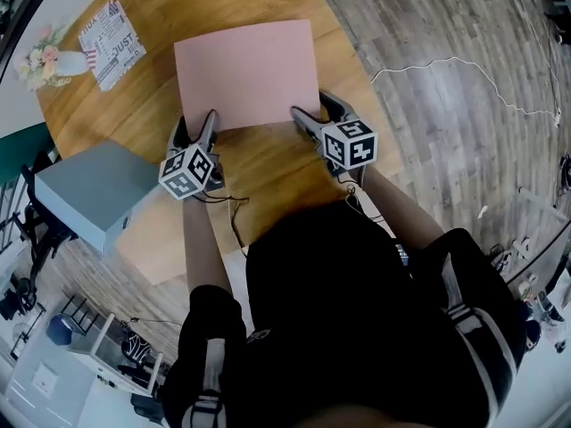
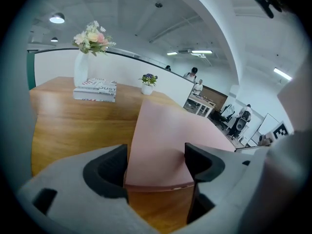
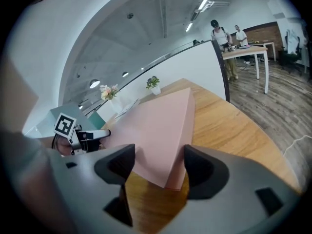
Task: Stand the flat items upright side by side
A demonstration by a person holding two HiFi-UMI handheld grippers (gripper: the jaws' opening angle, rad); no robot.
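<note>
A thin pink flat item (image 1: 245,69) lies face down on the round wooden table (image 1: 268,172). My left gripper (image 1: 198,119) is at its near left corner and my right gripper (image 1: 312,107) at its near right corner. In the left gripper view that corner of the pink item (image 2: 165,140) lies between the open jaws of the left gripper (image 2: 156,162), with one edge against the left pad. In the right gripper view the other corner of the pink item (image 3: 156,130) points in between the spread jaws of the right gripper (image 3: 158,165). Neither pair clamps it.
A grey box (image 1: 94,190) overhangs the table's left edge near my left gripper. Printed books (image 1: 111,32) and a vase of flowers (image 1: 53,61) sit at the far left. A small potted plant (image 2: 147,84) stands at the far edge. People stand in the background.
</note>
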